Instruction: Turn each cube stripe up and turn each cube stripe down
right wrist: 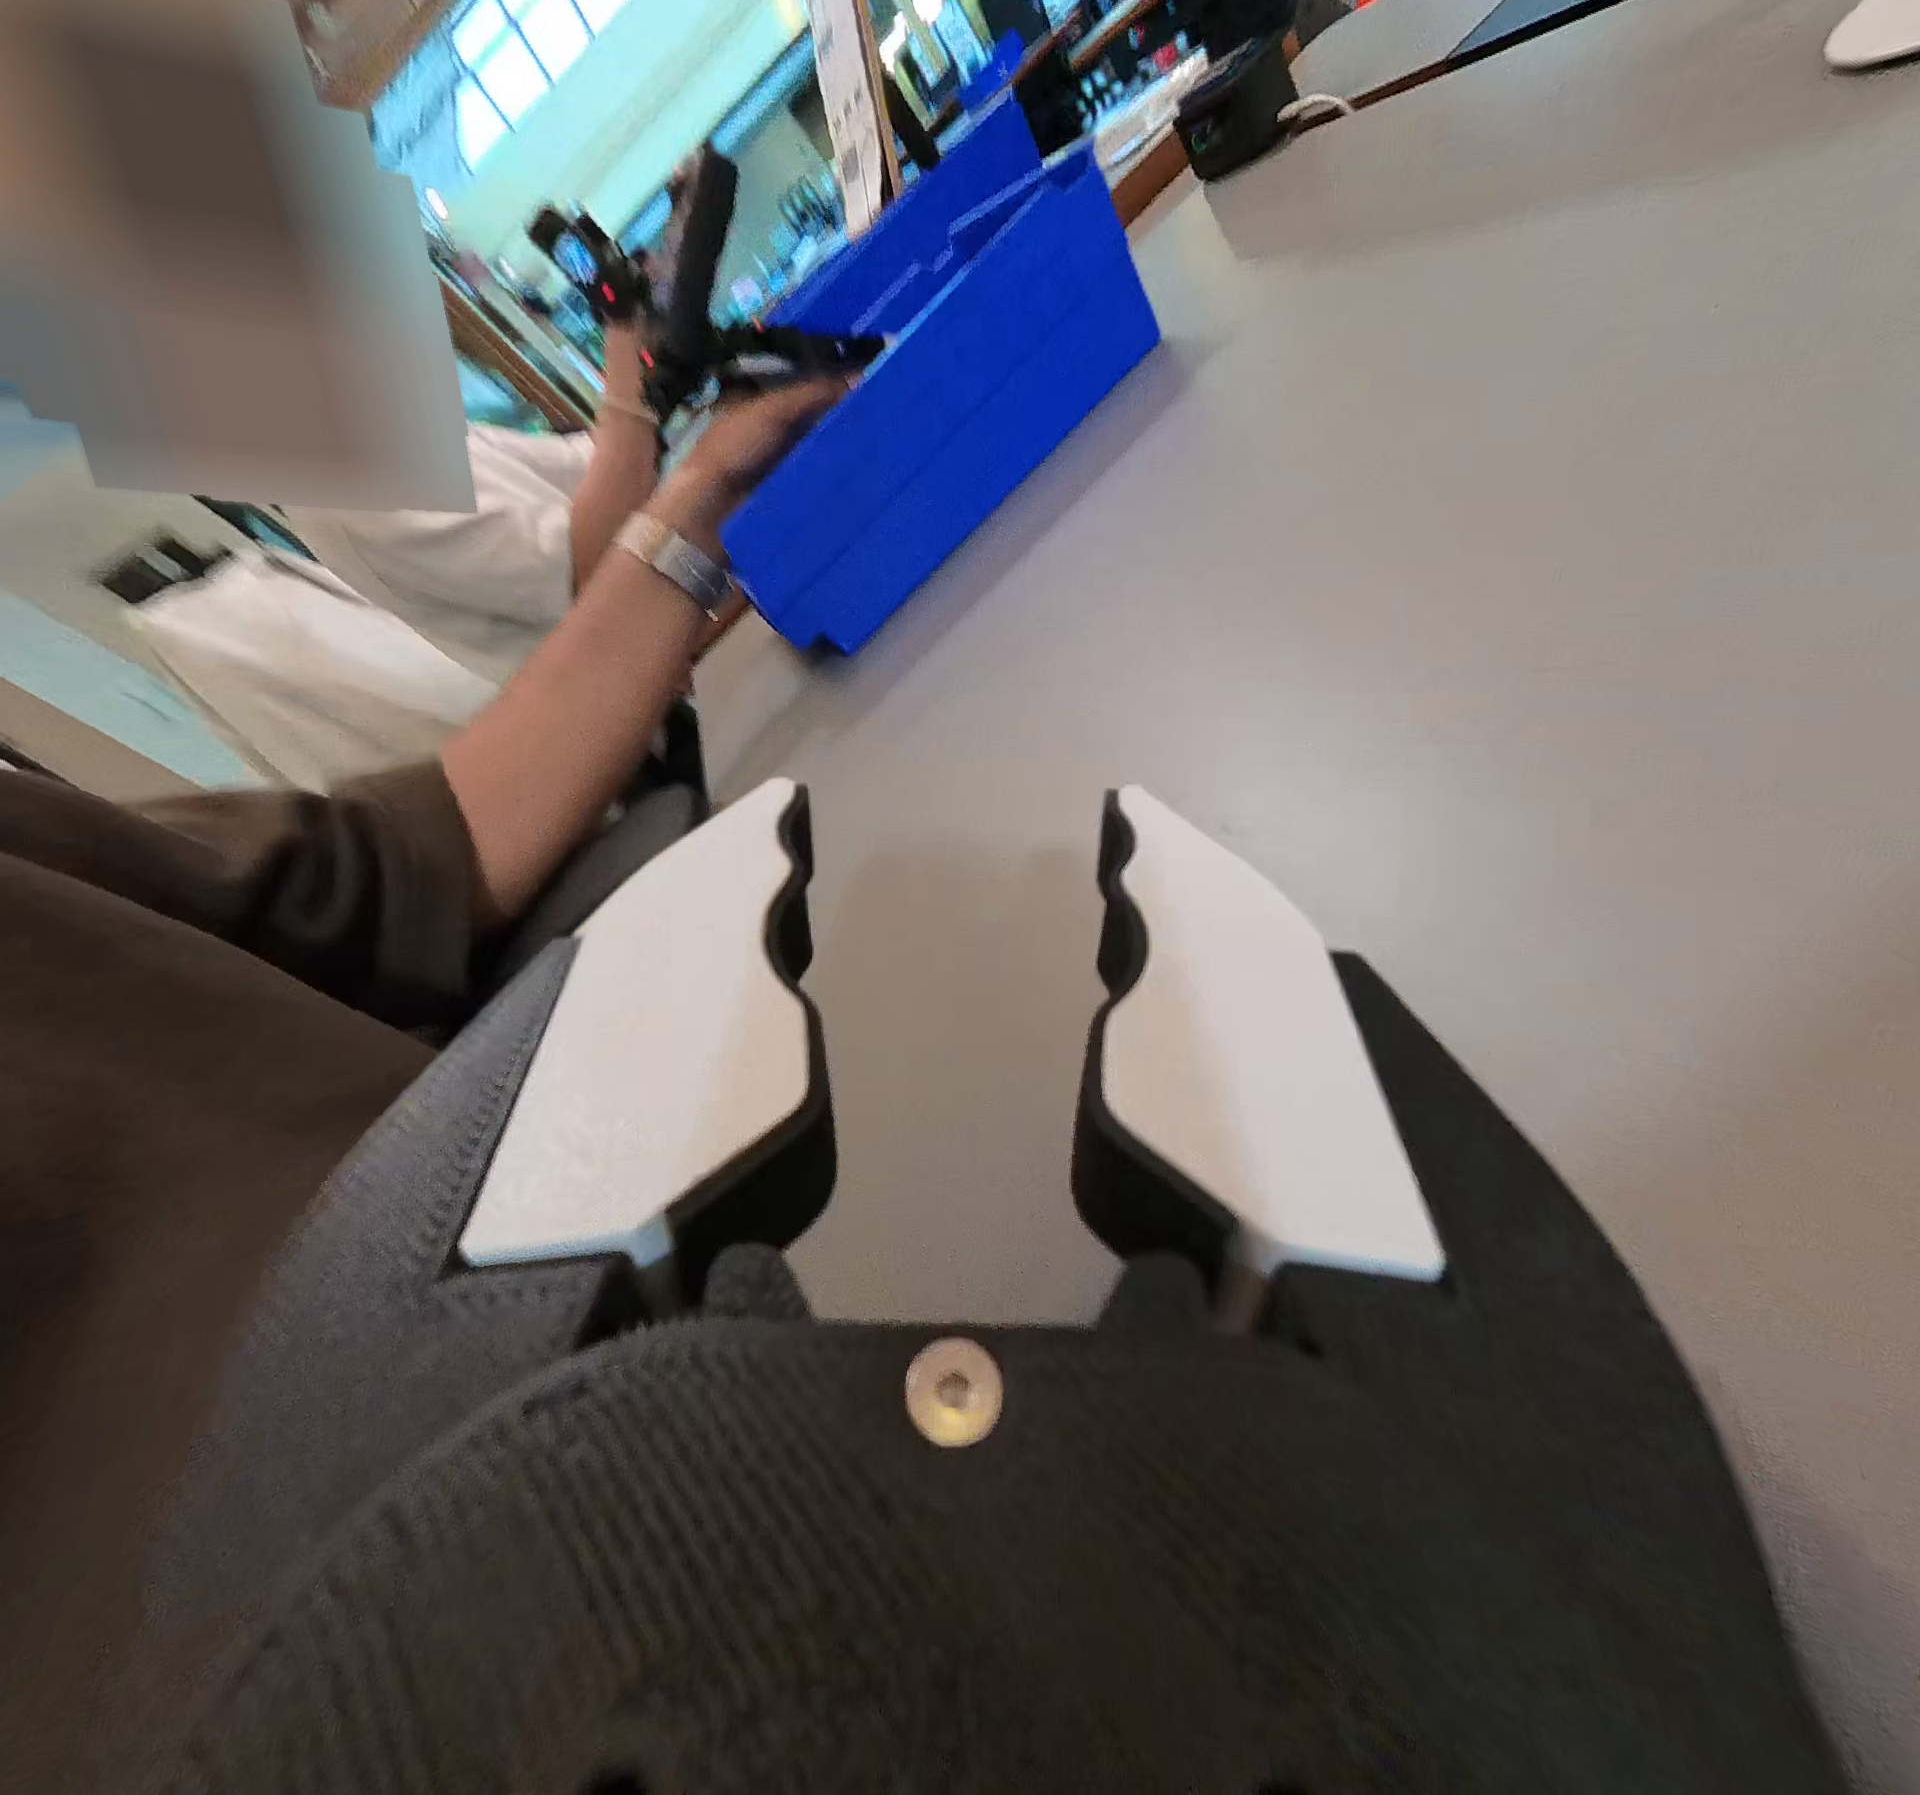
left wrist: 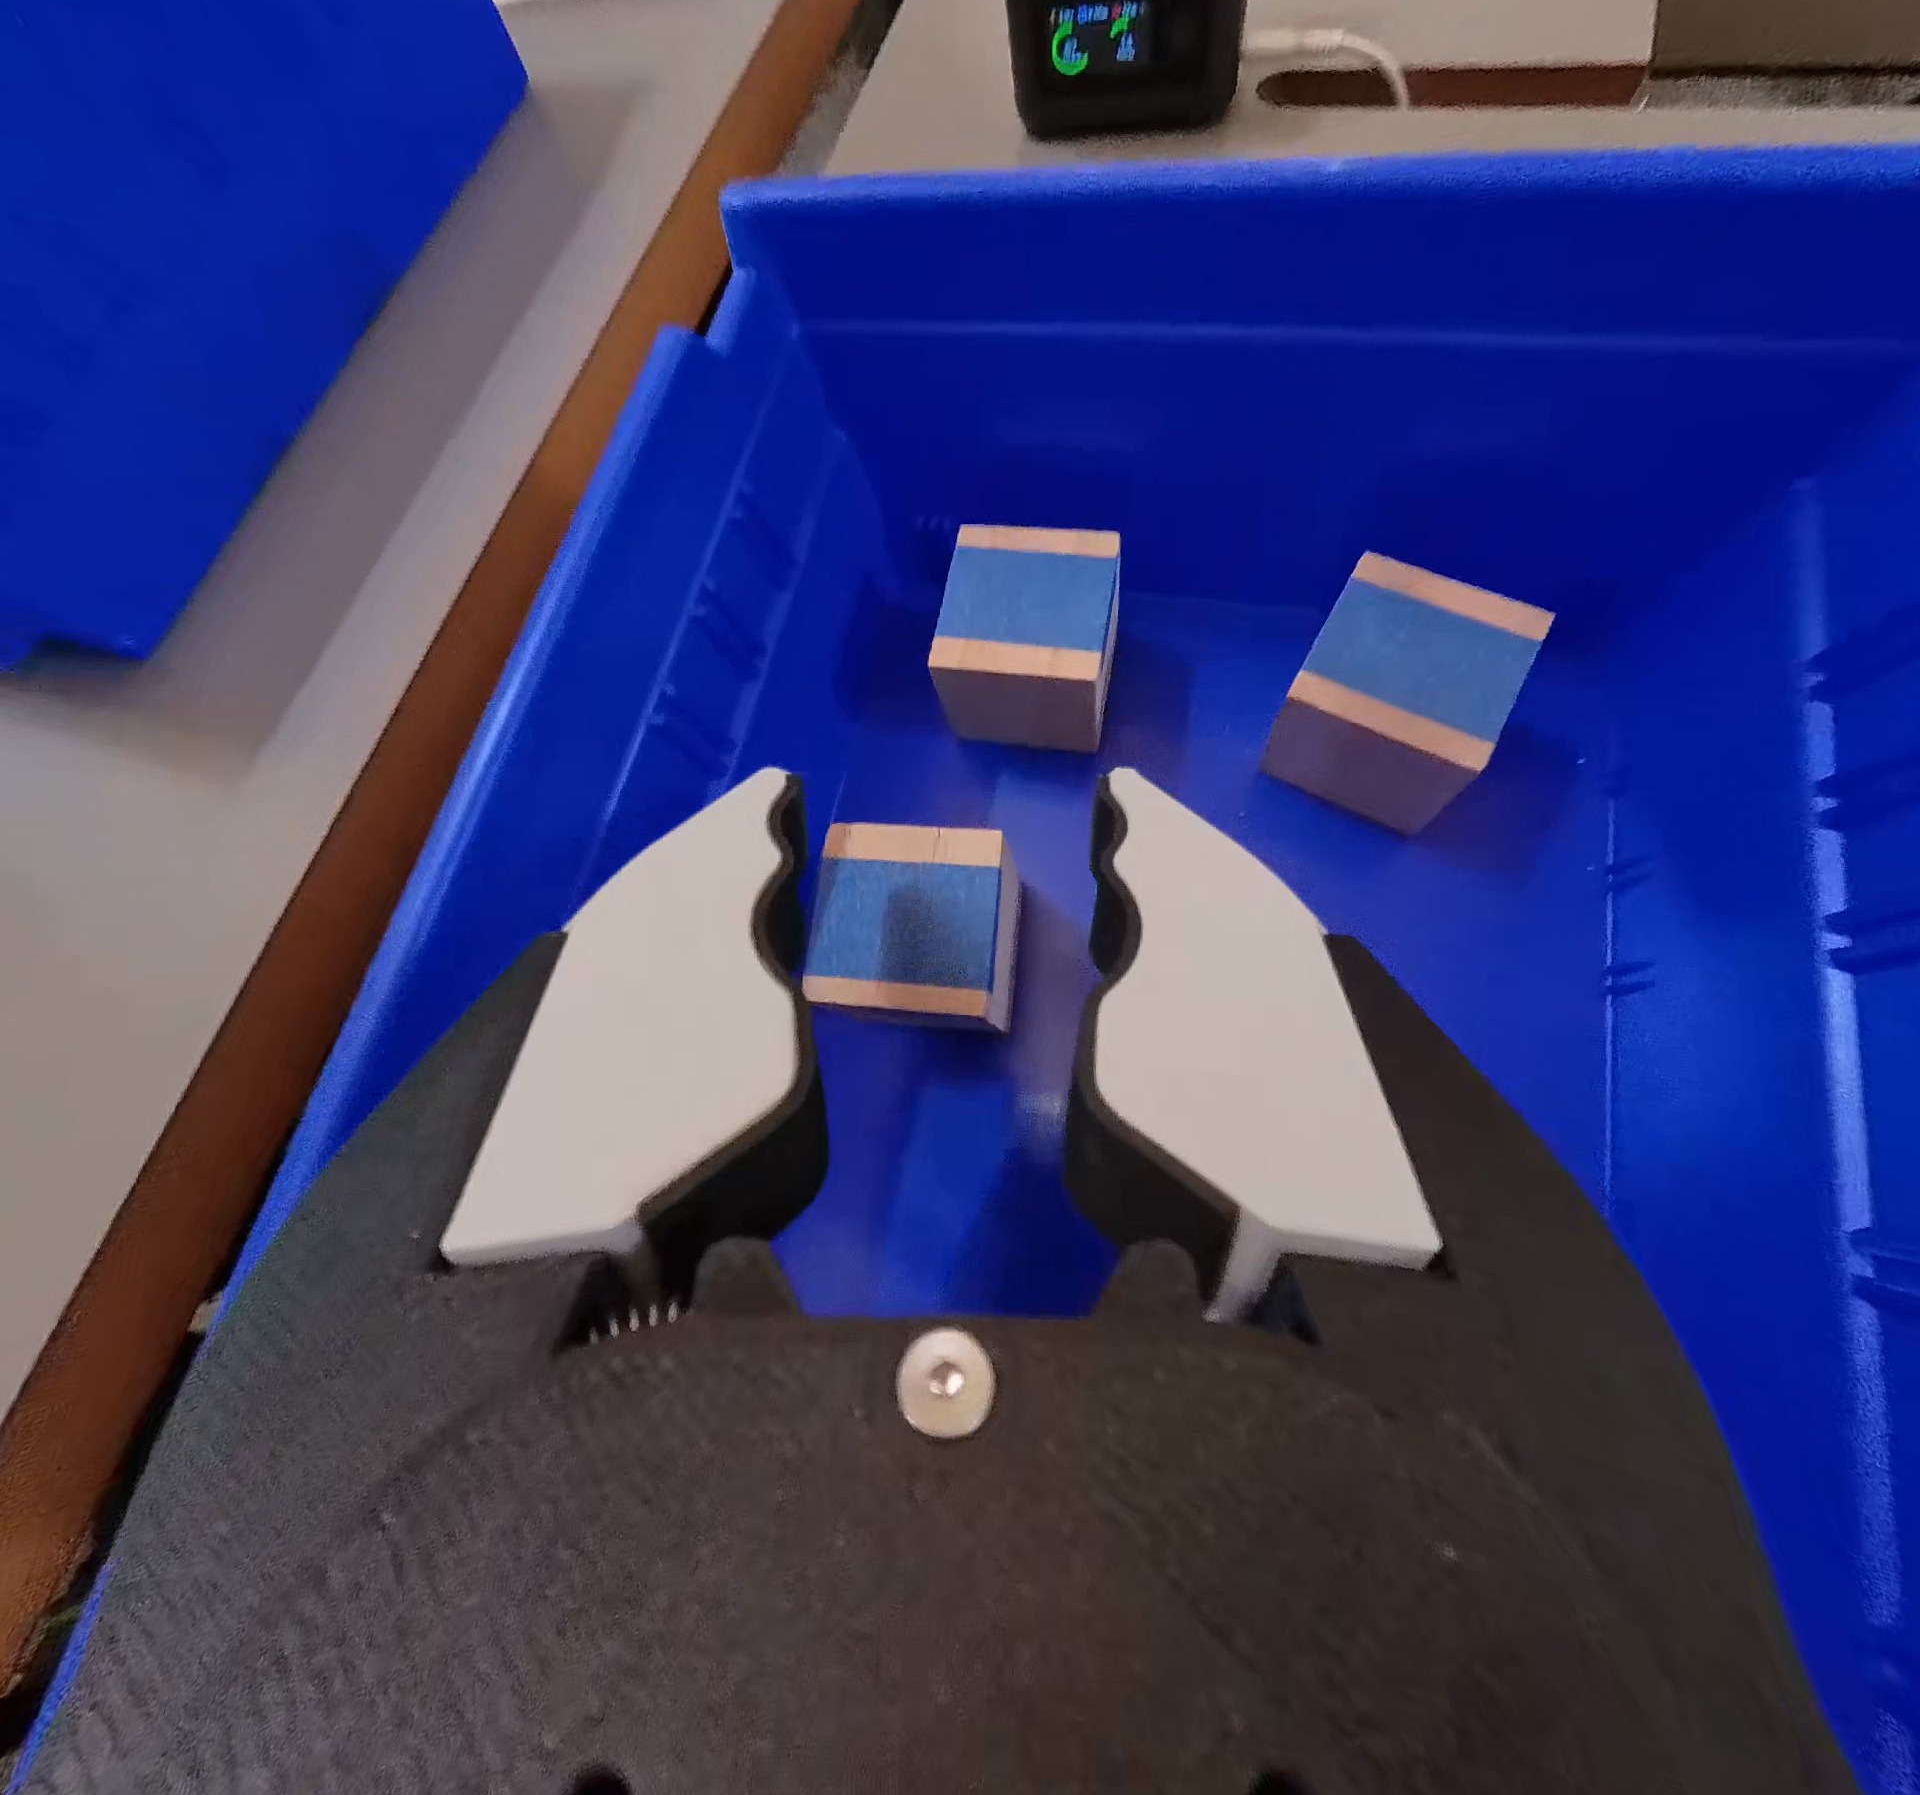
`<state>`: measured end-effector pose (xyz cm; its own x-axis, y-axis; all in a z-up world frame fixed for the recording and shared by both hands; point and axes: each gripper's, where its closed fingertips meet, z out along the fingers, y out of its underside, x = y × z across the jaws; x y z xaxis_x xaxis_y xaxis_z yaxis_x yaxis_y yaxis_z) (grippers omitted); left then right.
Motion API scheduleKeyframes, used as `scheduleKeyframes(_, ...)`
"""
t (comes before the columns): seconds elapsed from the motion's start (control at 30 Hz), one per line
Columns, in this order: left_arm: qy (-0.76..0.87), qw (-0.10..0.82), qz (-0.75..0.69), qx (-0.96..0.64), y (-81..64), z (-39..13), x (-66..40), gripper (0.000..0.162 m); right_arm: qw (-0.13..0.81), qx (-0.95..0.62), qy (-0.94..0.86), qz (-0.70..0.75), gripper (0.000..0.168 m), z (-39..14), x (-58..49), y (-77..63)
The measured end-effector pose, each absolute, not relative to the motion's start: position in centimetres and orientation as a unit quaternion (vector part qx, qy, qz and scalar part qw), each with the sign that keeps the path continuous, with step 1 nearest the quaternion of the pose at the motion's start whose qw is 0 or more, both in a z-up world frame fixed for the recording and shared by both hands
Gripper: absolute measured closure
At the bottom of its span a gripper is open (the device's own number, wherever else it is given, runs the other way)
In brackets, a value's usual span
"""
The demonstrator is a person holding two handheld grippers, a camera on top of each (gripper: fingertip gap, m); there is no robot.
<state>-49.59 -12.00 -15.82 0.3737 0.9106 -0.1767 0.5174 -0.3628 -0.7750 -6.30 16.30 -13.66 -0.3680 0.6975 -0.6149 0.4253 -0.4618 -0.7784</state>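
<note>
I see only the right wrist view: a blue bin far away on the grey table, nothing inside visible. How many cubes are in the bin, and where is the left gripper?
Observer: Three wooden cubes lie in the blue bin, each with its blue stripe facing up.
Operator: Is the left gripper holding one?
Observer: No. The left gripper is open above the nearest cube, which sits close to its left finger.
Operator: Where are the other two?
Observer: The middle cube stands farther back; the right cube is turned at an angle, apart from the others.
Operator: And my gripper?
Observer: The right gripper is open and empty over the bare table.
</note>
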Motion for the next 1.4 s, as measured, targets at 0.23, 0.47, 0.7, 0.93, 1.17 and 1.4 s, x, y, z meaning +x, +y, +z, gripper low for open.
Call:
scheduleKeyframes(0.23, -0.48, 0.228, 0.326, -0.782, -14.2, -20.0, -50.0, 0.101, 0.065, -0.567, -0.434, 0.697, 0.115, -12.7, -6.2, 18.0)
scheduleKeyframes(0.47, -0.474, 0.272, 0.311, -0.777, -13.3, -19.0, -50.0, 0.114, 0.077, -0.56, -0.465, 0.682, 0.115, -13.0, -6.2, 17.1)
scheduleKeyframes(0.7, -0.452, 0.522, 0.199, -0.695, -6.5, -8.1, -47.5, 0.114, 0.076, -0.554, -0.487, 0.671, 0.115, -13.4, -6.3, 16.2)
scheduleKeyframes(0.93, -0.237, 0.715, -0.049, -0.656, 7.2, 1.9, -34.3, 0.114, 0.1, -0.548, -0.477, 0.68, 0.12, -12.5, -6.2, 17.0)
scheduleKeyframes(1.17, -0.087, 0.69, -0.367, -0.618, 18.2, -0.2, -15.1, 0.114, 0.214, -0.52, -0.412, 0.717, 0.102, -8.4, -5.1, 20.2)
scheduleKeyframes(1.4, -0.148, 0.599, -0.539, -0.573, 21.2, -5.5, -7.9, 0.114, 0.179, -0.496, -0.39, 0.755, 0.111, -7.2, -4.4, 19.9)
